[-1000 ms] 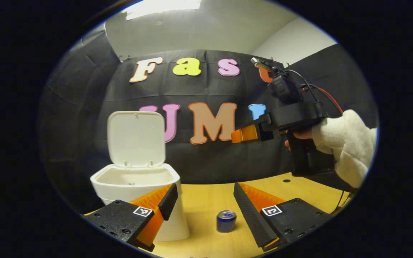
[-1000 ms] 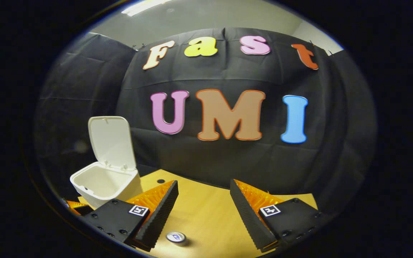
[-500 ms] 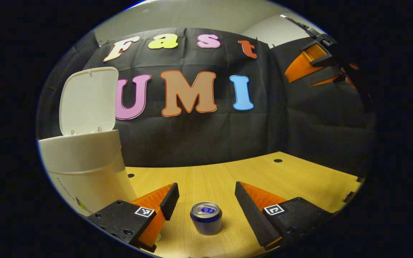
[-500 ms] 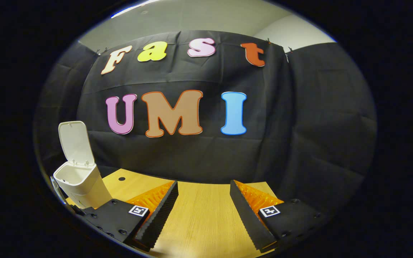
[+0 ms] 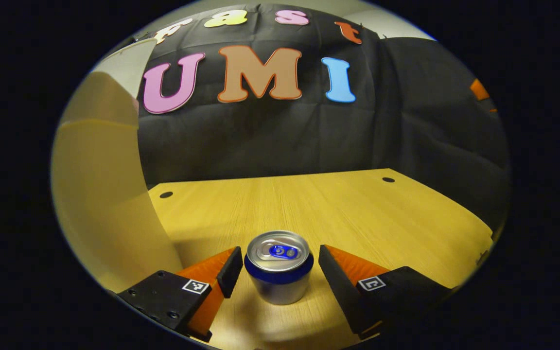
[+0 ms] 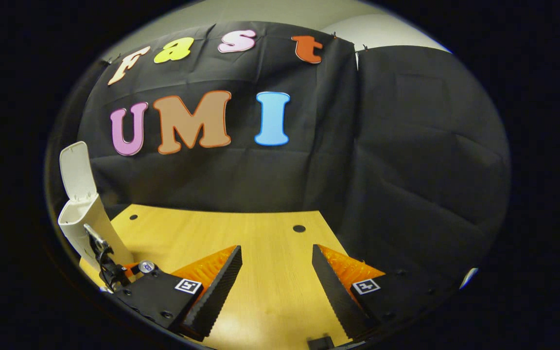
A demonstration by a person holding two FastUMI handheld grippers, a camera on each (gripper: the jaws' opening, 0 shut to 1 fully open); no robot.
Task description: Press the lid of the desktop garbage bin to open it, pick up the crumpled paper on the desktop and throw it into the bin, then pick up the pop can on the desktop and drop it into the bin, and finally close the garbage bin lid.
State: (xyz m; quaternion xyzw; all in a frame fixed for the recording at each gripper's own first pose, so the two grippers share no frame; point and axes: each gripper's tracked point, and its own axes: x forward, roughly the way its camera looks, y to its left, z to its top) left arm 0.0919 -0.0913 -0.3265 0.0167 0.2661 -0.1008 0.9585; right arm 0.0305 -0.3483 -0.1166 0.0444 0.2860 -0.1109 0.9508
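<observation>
the can [image 5: 279, 268] stood upright on the surface [image 5: 338, 209], between the spread fingers of my left tool [image 5: 276, 266]. a gap showed on each side, so neither finger touched it and i had no hold of it yet. it had a silvery body with a blue band below the rim, and its pull tab looked unopened. i saw no dents, so i judged it rigid enough for a firm squeeze across the middle, though smooth and likely to slip if gripped too lightly.

just to its left rose the pale wall of the bin [image 5: 100, 194], very near my left tool. from my right tool [image 6: 276, 274] i saw the bin [image 6: 85, 228] farther off at the left, its lid [image 6: 77, 167] tipped up and open, and the can's top [image 6: 146, 266] small beside it. my right tool hung wide open over bare surface, holding nothing.

as i judged it, the lid step was done. no crumpled paper lay on the visible surface, so it was probably in the bin, though i could not see inside. left to do: close on the can, lift it, drop it in, and shut the lid.
</observation>
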